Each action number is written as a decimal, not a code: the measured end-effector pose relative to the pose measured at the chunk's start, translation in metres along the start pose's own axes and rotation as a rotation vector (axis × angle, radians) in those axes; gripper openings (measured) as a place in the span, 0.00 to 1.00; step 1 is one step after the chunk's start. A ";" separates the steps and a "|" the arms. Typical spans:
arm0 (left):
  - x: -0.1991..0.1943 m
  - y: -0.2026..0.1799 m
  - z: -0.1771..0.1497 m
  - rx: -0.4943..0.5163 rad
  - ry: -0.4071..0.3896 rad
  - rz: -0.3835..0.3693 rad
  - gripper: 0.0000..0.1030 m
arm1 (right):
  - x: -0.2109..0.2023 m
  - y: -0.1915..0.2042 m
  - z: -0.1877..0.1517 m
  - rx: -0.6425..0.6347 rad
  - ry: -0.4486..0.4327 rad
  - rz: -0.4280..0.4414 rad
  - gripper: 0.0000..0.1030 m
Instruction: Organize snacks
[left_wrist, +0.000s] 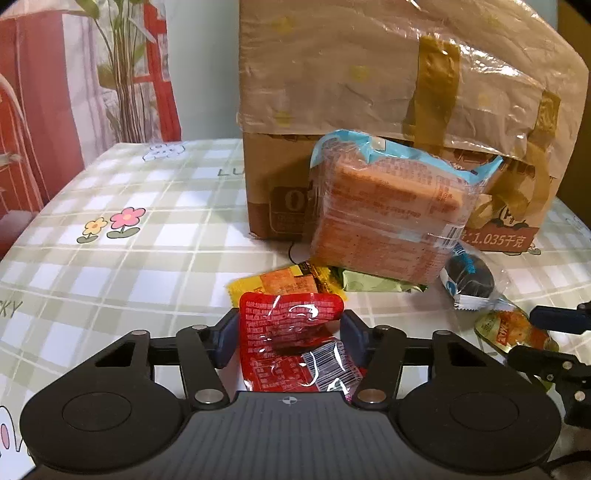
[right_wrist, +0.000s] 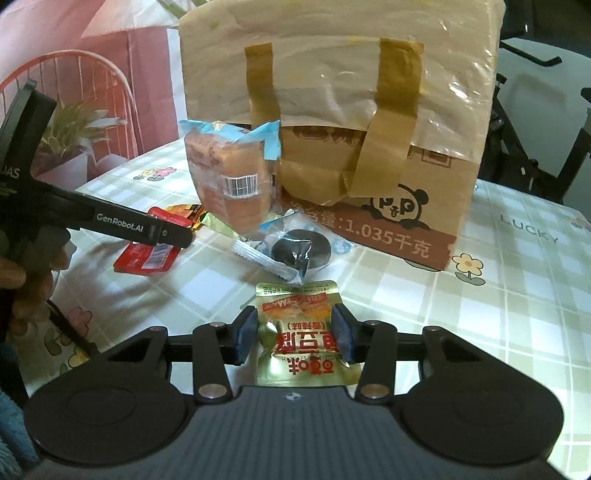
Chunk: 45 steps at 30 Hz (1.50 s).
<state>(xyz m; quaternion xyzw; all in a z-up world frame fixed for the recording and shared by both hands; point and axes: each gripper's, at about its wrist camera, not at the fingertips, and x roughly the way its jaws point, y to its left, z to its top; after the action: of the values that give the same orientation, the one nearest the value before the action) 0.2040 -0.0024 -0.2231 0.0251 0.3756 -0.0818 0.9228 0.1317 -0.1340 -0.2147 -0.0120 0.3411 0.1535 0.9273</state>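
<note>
My left gripper (left_wrist: 288, 339) has its pads on both sides of a red snack packet (left_wrist: 291, 339) on the tablecloth; the packet looks pinched. My right gripper (right_wrist: 295, 332) has its pads against a gold snack packet (right_wrist: 299, 332), which is creased between them. The gold packet also shows in the left wrist view (left_wrist: 513, 328) at the right. Beyond lie a wrapped bread loaf (left_wrist: 384, 214) leaning on the cardboard box (left_wrist: 369, 74), a dark round cookie pack (right_wrist: 299, 247), and yellow (left_wrist: 280, 282) and green (left_wrist: 369, 284) packets.
The box (right_wrist: 369, 110), covered in plastic film with brown tape, stands at the back of the checked tablecloth (left_wrist: 129, 240). A red bag and a plant stand behind the table at the left. The left gripper's arm (right_wrist: 122, 221) crosses the right wrist view.
</note>
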 end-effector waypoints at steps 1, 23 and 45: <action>-0.004 0.000 -0.001 -0.004 -0.013 -0.011 0.50 | 0.000 0.001 0.000 -0.004 0.000 -0.001 0.47; -0.043 -0.001 -0.003 -0.013 -0.131 -0.079 0.46 | 0.011 -0.003 0.005 -0.008 0.041 -0.032 0.67; -0.050 0.003 -0.004 -0.014 -0.153 -0.102 0.46 | -0.006 -0.006 0.007 0.039 0.005 -0.012 0.53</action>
<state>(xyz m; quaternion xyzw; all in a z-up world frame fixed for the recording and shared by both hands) 0.1665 0.0081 -0.1907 -0.0067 0.3052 -0.1278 0.9436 0.1335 -0.1407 -0.2066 0.0036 0.3462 0.1415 0.9274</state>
